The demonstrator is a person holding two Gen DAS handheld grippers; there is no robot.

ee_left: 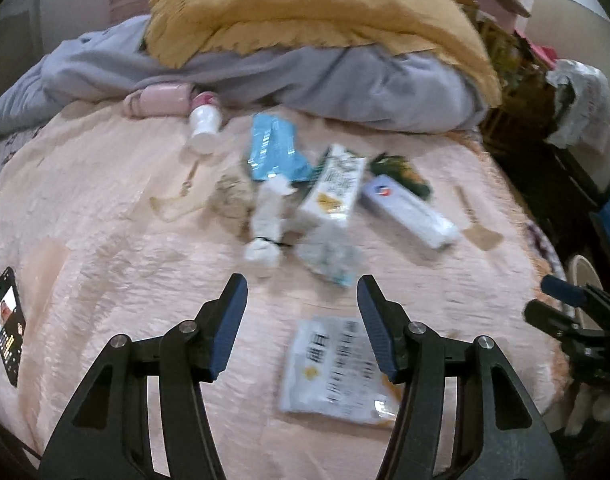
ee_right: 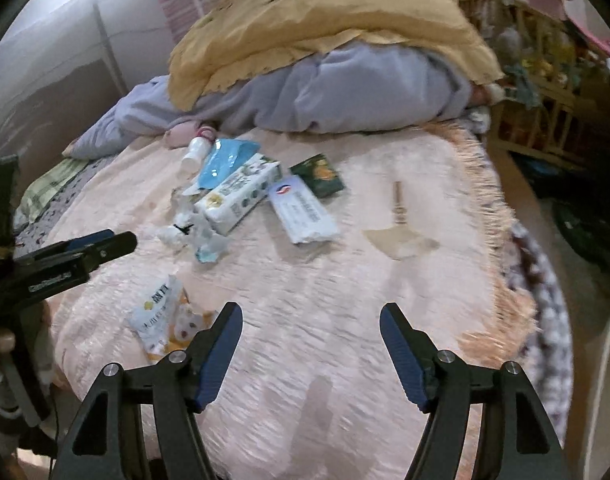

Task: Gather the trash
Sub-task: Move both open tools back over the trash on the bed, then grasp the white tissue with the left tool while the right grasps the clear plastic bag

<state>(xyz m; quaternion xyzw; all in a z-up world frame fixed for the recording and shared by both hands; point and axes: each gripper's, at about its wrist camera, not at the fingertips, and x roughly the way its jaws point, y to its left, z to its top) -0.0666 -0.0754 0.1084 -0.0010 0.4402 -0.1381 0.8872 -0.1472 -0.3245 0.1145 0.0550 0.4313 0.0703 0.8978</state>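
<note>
Trash lies scattered on a pink blanket (ee_left: 105, 208). A white printed wrapper (ee_left: 337, 372) lies just below my open left gripper (ee_left: 303, 292), between its fingers. Beyond it lie crumpled tissue (ee_left: 265, 224), a milk carton (ee_left: 335, 184), a blue packet (ee_left: 275, 148), a white wipes pack (ee_left: 409, 210), a dark green packet (ee_left: 401, 172) and a white bottle (ee_left: 204, 124). My right gripper (ee_right: 311, 316) is open and empty above bare blanket (ee_right: 345, 300). The wrapper (ee_right: 165, 320) lies to its left, the carton (ee_right: 237, 196) and wipes pack (ee_right: 303, 210) farther off.
A phone (ee_left: 7, 324) lies at the blanket's left edge. A grey and yellow bedding heap (ee_left: 305, 40) fills the back. A wooden crib (ee_right: 537, 120) and dark clutter stand to the right. The left gripper shows in the right wrist view (ee_right: 105, 246).
</note>
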